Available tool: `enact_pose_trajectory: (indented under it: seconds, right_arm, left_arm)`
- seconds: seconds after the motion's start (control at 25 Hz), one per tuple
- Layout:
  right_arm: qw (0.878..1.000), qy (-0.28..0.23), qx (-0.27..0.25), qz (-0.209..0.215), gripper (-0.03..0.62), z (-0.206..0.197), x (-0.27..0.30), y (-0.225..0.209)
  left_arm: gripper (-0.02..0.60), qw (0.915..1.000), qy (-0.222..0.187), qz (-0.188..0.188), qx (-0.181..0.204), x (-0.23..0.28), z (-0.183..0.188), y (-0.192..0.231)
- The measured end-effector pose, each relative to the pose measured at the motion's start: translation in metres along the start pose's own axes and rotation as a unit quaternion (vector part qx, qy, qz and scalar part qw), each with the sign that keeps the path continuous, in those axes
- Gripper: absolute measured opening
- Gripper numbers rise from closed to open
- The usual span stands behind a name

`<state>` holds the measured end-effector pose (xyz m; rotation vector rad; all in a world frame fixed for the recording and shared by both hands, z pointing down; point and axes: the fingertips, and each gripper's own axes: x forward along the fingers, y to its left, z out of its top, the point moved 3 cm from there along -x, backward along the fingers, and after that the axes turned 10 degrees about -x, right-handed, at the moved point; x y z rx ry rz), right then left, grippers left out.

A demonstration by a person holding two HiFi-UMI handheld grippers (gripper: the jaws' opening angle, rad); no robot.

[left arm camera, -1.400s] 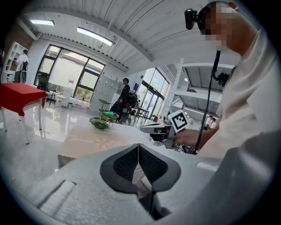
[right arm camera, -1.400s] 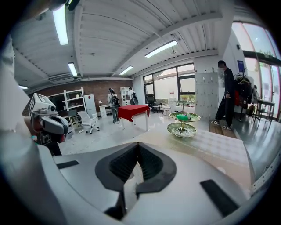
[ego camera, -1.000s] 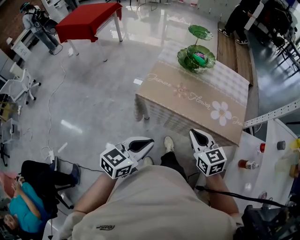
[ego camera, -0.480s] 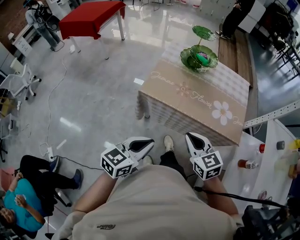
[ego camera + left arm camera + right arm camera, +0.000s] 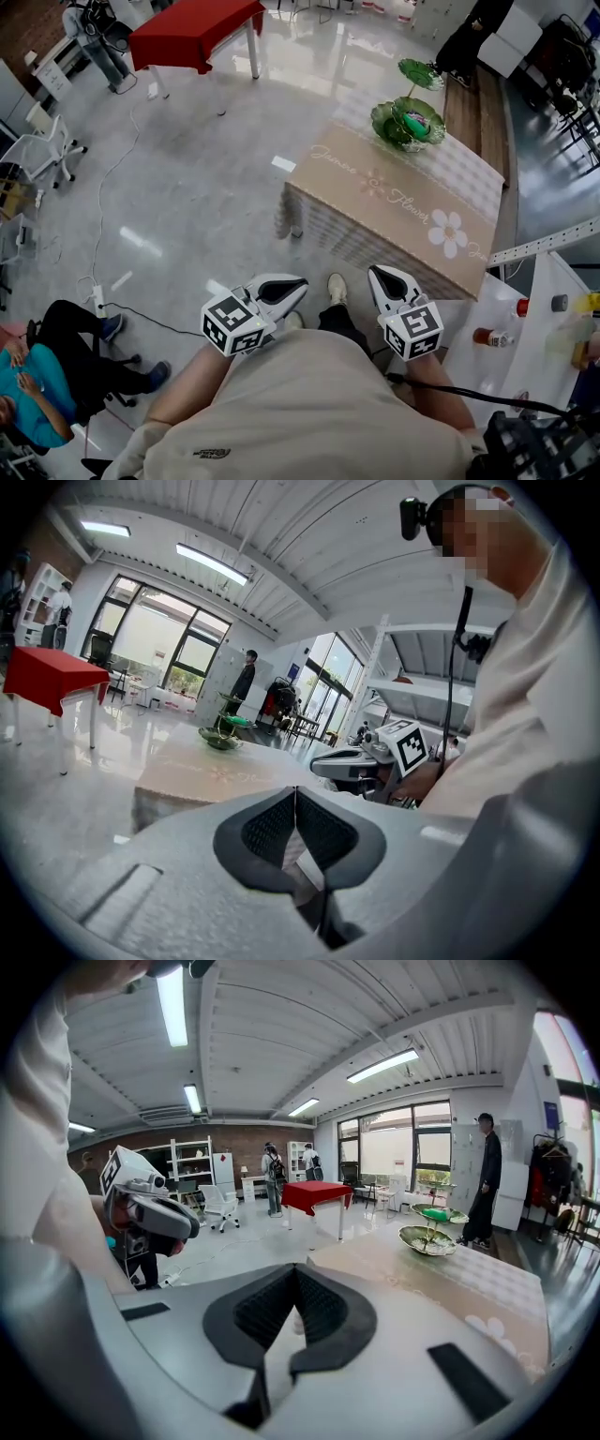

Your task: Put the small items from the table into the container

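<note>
Green two-tier container (image 5: 410, 127) is well ahead of both grippers, at the far end of the beige-cloth table (image 5: 394, 202). Something pink and green lies in its lower bowl. The table's near edge is just ahead of the right gripper (image 5: 377, 274). Left gripper (image 5: 300, 281): jaws pressed together, nothing between them. Right gripper: same, closed and empty. Red table (image 5: 192, 33) is far ahead-left of the left gripper.
</note>
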<state>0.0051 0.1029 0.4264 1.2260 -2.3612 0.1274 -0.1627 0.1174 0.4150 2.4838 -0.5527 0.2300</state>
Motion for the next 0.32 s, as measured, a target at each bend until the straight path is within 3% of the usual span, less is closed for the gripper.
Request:
enact_pose_trajectory:
  seconds: [0.32]
  right_arm:
    - [1.0, 0.0, -0.01, 0.011, 0.015, 0.0017, 0.0104, 0.001]
  left_arm:
    - [0.008, 1.0, -0.005, 0.008, -0.003, -0.0023, -0.0013, 0.0063]
